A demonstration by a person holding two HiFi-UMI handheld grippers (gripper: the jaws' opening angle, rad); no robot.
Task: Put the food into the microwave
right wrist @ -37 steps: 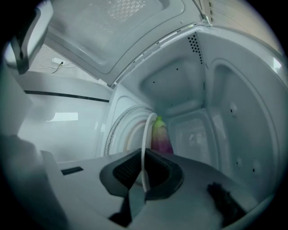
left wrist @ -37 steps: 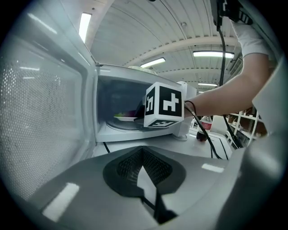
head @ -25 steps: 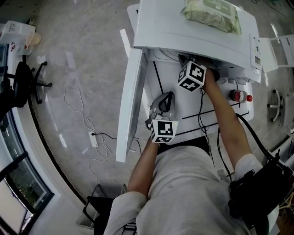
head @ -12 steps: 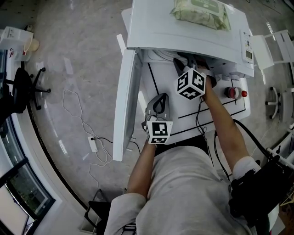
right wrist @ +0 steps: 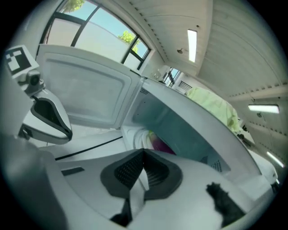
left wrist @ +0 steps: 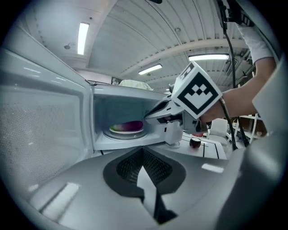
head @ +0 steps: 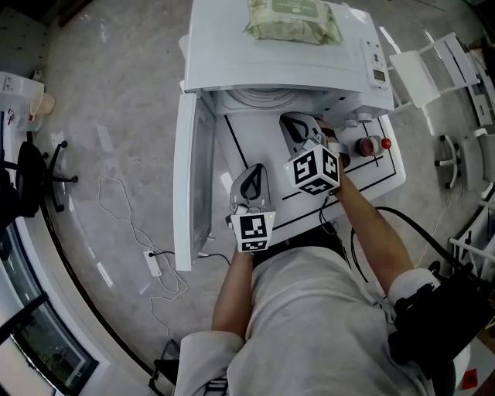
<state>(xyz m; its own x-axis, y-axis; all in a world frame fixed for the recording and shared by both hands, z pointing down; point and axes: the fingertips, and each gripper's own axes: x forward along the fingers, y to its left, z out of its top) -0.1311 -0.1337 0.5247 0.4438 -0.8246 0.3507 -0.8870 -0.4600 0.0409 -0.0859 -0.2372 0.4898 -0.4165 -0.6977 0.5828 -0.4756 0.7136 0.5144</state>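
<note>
The white microwave [head: 282, 46] stands with its door [head: 189, 182] swung open to the left. Inside, a plate with purple and green food [left wrist: 127, 127] rests on the turntable; in the right gripper view the food [right wrist: 158, 144] shows just past the jaws. My right gripper [head: 292, 124] hovers outside the opening, shut and empty. My left gripper [head: 257, 170] hangs lower left of it in front of the door, also shut with nothing in it. In the left gripper view the right gripper [left wrist: 164, 110] crosses the mouth of the cavity.
A green pack of wipes [head: 292, 17] lies on top of the microwave. A small red-topped object [head: 370, 145] sits on the white table [head: 387, 174] to the right of the opening. Black lines mark the tabletop. Cables lie on the floor [head: 131, 201] at left.
My right gripper has drawn back out of the microwave toward the person and upward, and its jaws have shut. The left gripper rose a little.
</note>
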